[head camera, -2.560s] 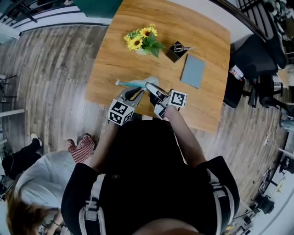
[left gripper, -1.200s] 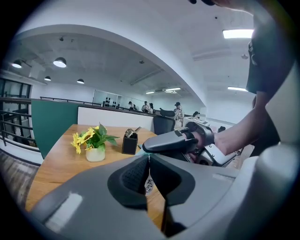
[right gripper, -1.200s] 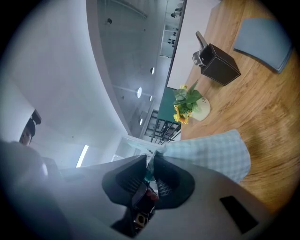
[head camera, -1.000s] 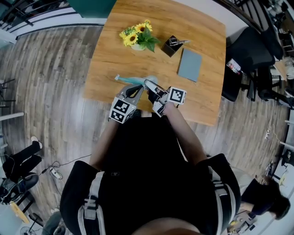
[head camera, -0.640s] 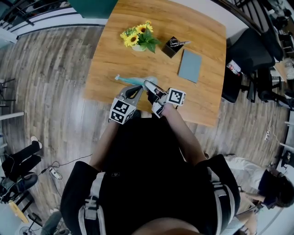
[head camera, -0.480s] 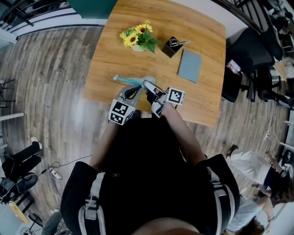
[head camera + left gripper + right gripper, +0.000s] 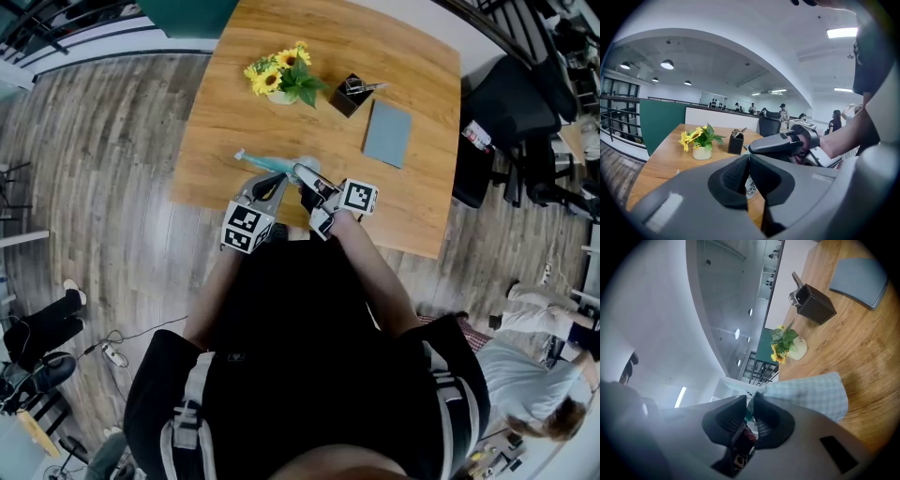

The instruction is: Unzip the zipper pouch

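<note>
A light blue checked zipper pouch (image 7: 272,165) hangs just above the near edge of the wooden table (image 7: 422,56), a teal tail trailing off its left end. My left gripper (image 7: 278,184) is shut on its edge; in the left gripper view the jaws (image 7: 749,157) meet with white printed fabric between them. My right gripper (image 7: 300,174) comes in from the right, close beside the left one. Its pads (image 7: 750,401) pinch a teal bit at the pouch's end, and the checked fabric (image 7: 811,394) spreads away to the right. That teal bit may be the zipper pull.
On the table farther back stand a vase of sunflowers (image 7: 281,82), a black pen holder (image 7: 352,97) and a grey notebook (image 7: 387,133). A black chair (image 7: 511,122) is at the table's right. A person (image 7: 525,375) is on the floor at lower right.
Both grippers and the pouch stay where they were. Only people on the floor at lower right have moved.
</note>
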Tool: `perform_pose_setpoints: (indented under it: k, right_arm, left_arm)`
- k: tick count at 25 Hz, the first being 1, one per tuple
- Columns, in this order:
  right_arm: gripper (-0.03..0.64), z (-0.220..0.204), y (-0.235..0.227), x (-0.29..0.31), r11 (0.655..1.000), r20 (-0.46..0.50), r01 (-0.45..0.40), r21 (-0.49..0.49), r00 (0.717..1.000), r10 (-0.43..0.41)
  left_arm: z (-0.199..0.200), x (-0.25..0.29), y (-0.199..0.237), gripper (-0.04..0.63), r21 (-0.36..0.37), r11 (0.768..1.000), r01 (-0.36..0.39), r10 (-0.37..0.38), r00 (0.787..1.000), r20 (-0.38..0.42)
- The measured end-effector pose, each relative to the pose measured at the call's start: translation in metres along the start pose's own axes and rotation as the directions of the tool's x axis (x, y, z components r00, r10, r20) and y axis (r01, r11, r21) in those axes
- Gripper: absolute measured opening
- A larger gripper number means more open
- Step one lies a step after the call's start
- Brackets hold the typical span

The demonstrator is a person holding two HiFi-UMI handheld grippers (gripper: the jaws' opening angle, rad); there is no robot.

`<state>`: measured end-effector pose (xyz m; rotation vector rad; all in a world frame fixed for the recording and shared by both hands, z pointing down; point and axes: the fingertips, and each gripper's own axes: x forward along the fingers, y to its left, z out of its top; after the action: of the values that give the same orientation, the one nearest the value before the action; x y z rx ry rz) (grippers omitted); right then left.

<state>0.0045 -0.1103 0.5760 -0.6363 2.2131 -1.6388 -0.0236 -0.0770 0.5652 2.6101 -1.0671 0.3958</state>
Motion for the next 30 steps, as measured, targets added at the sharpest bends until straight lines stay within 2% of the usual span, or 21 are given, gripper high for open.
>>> perform_pose_setpoints:
  k: [16, 27, 30]
  right_arm:
    - [0.048, -0.002, 0.000, -0.006, 1.000, 0.000, 0.011, -0.019, 1.000, -0.011]
    - [0.046, -0.008, 0.003, -0.012, 1.000, 0.005, 0.026, -0.001, 1.000, -0.026]
    - [0.046, -0.007, 0.002, -0.012, 0.999, -0.004, 0.020, -0.028, 1.000, -0.021]
  left_arm:
    - [-0.008, 0.000, 0.007, 0.003, 0.004, 0.999, -0.041, 0.041, 0.999, -0.032]
    - [-0.009, -0.003, 0.004, 0.005, 0.014, 0.999, -0.040, 0.040, 0.998, -0.047]
    - [-0.012, -0.002, 0.007, 0.005, 0.002, 0.999, -0.048, 0.048, 0.997, -0.054]
